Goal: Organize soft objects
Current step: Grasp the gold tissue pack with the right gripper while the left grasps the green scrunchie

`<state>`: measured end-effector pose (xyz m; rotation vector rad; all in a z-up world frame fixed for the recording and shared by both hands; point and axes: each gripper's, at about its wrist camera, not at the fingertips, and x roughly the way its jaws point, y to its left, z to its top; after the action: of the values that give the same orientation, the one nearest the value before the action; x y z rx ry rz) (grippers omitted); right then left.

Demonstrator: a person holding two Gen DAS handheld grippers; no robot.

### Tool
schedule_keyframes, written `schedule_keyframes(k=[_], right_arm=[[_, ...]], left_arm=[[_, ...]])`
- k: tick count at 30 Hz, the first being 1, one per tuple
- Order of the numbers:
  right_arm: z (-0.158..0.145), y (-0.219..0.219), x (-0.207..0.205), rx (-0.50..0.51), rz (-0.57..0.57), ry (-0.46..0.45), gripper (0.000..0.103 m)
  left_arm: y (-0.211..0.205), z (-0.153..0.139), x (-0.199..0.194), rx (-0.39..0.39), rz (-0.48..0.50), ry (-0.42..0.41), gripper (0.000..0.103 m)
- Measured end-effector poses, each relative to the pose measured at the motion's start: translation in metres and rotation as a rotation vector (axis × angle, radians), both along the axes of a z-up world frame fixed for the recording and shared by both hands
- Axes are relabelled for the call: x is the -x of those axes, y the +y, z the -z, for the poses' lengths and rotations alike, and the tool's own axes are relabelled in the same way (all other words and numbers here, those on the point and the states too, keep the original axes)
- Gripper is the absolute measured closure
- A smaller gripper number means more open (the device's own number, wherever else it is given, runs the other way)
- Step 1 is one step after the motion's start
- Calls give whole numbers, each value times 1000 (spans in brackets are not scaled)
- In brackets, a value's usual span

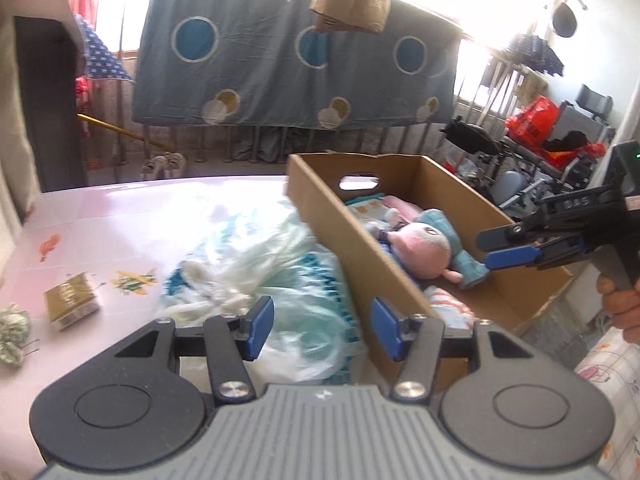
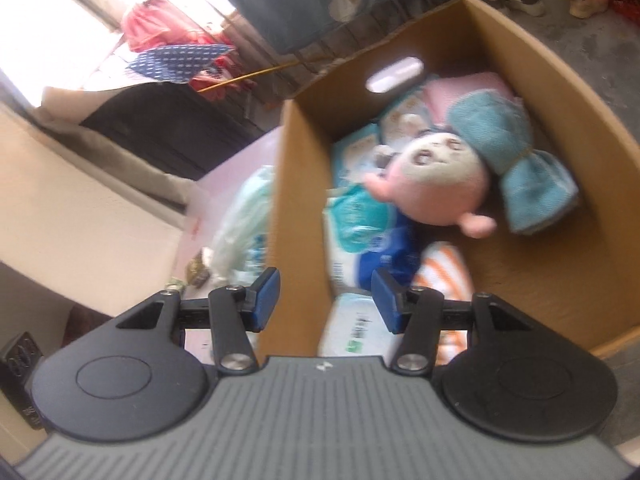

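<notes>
Blue-padded fingers of the left gripper are standing apart with nothing between them, hanging over a bag on the pink table. Over at the box, the right gripper is likewise released and empty, its jaws straddling the near wall of the box in its own view; in the left view its fingers are reaching in over the doll's blue bow, and I cannot tell whether they are touching it.

That bag is looking like the next soft thing to sort, by my reading. It is probably handling as light, limp and slippery: thin film that is likely sagging once lifted and sliding out of a shallow pinch. Taking hold of a bunched fold near its top, rather than a flat stretch, is looking safest. It is lying crumpled just beside the box's outer wall, pale and translucent with teal-blue print, creased into loose ridges.

Inside the box, a pink doll is lying on wrapped packs and an orange-striped cloth. A small gold packet is sitting well apart on the table.
</notes>
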<state>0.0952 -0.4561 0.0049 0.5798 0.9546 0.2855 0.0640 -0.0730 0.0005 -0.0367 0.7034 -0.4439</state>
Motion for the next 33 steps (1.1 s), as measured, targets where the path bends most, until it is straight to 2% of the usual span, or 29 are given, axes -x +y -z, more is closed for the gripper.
schedule_keyframes(k=[6,14,18,22,26,28,33], right_arm=[[-21,77,-19,-19,-148,-51,48],[-28,212,-65,-15,-372,-64,31],[-20,279,-94,41,-469,-52,24],[0,339,-135,101,-518,-3,23],[36,391,-179,186,-548,45,21],[56,411,-196,230,-563,70,21],[102,446,-227,294,-581,127,21]], left_arm=[[52,1,5,-77,-168,-34,45],[139,21,-7,-240,-461,-23,41],[177,39,-17,-333,-559,-16,30],[204,60,-38,-356,-589,22,25],[219,78,-67,-361,-600,62,23],[222,86,-79,-362,-595,74,20],[231,103,-104,-340,-591,115,20]])
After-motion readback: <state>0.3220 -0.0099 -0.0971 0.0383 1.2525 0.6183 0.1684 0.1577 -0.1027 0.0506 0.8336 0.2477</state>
